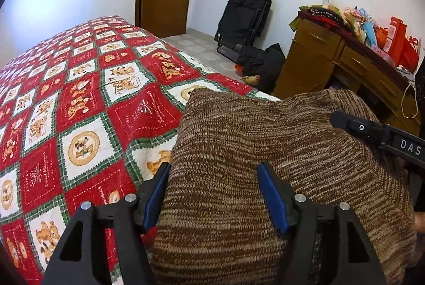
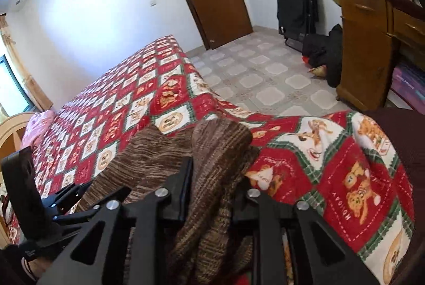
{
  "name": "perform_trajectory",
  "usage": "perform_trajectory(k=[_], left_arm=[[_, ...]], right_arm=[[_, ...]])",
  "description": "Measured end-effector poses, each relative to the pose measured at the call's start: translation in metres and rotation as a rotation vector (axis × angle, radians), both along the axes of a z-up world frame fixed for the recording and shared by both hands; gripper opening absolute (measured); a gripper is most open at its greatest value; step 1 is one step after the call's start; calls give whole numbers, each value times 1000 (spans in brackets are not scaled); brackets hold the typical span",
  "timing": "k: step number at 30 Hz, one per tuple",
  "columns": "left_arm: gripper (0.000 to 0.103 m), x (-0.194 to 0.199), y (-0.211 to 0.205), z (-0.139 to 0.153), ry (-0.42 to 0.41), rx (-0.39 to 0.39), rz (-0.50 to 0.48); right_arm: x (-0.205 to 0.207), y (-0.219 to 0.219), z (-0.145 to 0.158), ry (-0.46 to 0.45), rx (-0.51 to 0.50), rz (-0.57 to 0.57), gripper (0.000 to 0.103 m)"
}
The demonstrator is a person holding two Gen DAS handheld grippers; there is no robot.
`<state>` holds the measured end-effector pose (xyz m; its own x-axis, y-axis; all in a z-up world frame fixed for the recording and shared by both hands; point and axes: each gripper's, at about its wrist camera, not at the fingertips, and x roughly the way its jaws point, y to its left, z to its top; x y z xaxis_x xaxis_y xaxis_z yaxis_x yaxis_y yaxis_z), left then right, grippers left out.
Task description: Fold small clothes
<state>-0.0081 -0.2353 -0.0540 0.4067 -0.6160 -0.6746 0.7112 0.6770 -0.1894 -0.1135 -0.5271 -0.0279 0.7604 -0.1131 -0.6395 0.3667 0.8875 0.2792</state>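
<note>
The right claw [image 2: 215, 194] pinches a bunched fold of the brown knit [image 2: 212, 152] that could slip free, while the left claw [image 1: 212, 192] gapes wide astride it, gripping nothing.

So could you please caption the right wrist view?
Right gripper clamps a bunched fold of the brown knit sweater on the bedspread.
</note>
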Motion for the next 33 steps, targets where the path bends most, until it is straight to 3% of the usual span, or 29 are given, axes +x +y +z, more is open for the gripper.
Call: perform_trajectory(k=[3,7,9,13,20,26,29,31,33], left_arm=[[67,-4,9,6,8,14,-30],[67,-15,22,14,-53,61,-20],[68,-22,28,18,-83,78,-18],[68,-35,38,19,-113,107,-16],[68,-52,52,15,-124,136,-19],[68,-76,73,23,-172,144,-9],[68,-89,84,28,-193,134,-6],[68,-96,91,32,-195,125,6],[68,-103,100,36,-182,102,14]], right_arm=[[-6,10,9,16,-48,-49,32],[-38,55,39,-2,-277,-132,34],[-52,78,47,-24,-310,-132,34],[-71,121,50,-43,-301,-89,34],[-77,155,14,96,-325,-60,34],[-102,159,8,106,-212,-118,36],[-122,172,15,56,-187,-161,53],[-134,178,21,6,-175,-194,76],[-143,185,29,-35,-173,-228,77]])
